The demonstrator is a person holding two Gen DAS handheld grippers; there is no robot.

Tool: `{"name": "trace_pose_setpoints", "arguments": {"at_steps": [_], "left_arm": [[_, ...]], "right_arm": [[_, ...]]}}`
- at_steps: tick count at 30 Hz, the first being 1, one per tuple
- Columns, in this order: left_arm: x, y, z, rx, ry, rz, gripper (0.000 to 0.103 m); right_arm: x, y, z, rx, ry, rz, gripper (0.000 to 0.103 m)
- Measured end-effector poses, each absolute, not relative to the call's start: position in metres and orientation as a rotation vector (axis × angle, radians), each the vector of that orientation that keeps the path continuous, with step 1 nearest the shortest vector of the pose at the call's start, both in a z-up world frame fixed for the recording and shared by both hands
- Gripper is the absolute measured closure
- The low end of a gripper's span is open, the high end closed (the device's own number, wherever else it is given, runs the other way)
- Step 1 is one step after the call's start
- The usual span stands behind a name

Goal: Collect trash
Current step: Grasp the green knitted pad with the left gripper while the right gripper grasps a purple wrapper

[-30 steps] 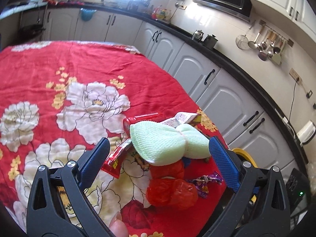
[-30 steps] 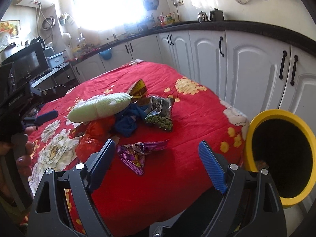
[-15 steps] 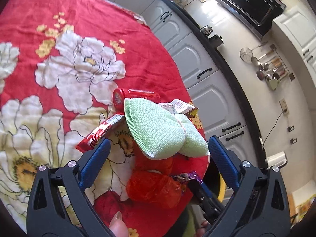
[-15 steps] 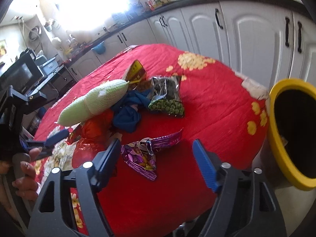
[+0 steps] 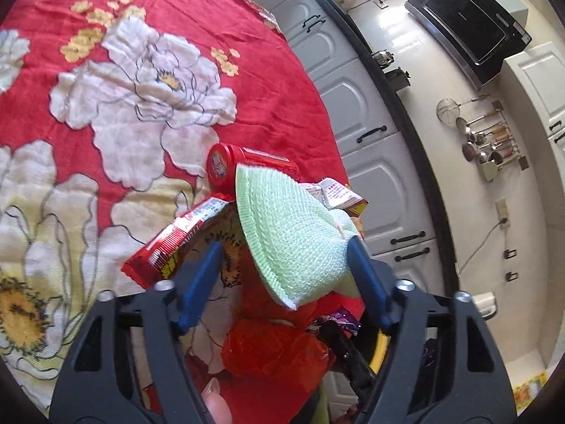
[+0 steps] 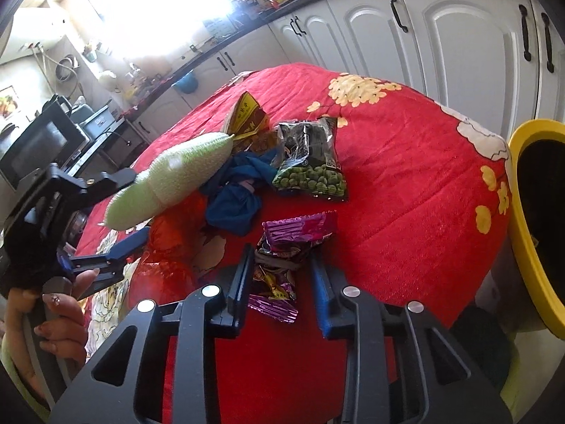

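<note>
The cloth (image 5: 268, 81) on the bench is red, printed with big white flowers with yellow centres and small yellow blossoms. The mesh sleeve (image 5: 289, 233) is pale green with a fine net texture. A red tube (image 5: 247, 162) and a red wrapper (image 5: 173, 243) with white print lie by it. The wrapper (image 6: 286, 247) is shiny purple. The pea bag (image 6: 310, 162) is black over green peas. The rag (image 6: 236, 190) is blue, the bin (image 6: 529, 233) yellow-rimmed, the cabinets (image 6: 459, 46) white with black handles.

This is a kitchen. White cupboards (image 6: 459, 46) with black handles stand under a dark counter (image 5: 420, 148). A bright window (image 6: 152, 3) lets sun in. Spoons (image 5: 483, 141) hang on the pale wall. The table wears a red flowery cloth (image 5: 148, 81).
</note>
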State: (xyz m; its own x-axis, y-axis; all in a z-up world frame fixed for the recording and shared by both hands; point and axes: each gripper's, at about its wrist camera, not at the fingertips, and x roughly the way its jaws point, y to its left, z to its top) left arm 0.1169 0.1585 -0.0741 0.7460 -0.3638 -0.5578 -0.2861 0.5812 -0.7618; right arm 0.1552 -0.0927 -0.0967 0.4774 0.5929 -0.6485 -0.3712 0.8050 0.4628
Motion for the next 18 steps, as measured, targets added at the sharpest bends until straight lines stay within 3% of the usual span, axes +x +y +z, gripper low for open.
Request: {"name": "trace_pose_setpoints", "arguments": {"at_steps": [3,18], "left_arm": [[0.117,0.158,-0.073,-0.968,0.749,-0.069,0.063],[0.107,0.148,-0.039,-0.858,0.680,-0.107,0.071]], "right_arm": [[0.151,-0.095,-0.092,0.250,0.865,0.598,0.076],[0.140,-0.105,-0.073,0.206,0.784,0.608,0.077]]}}
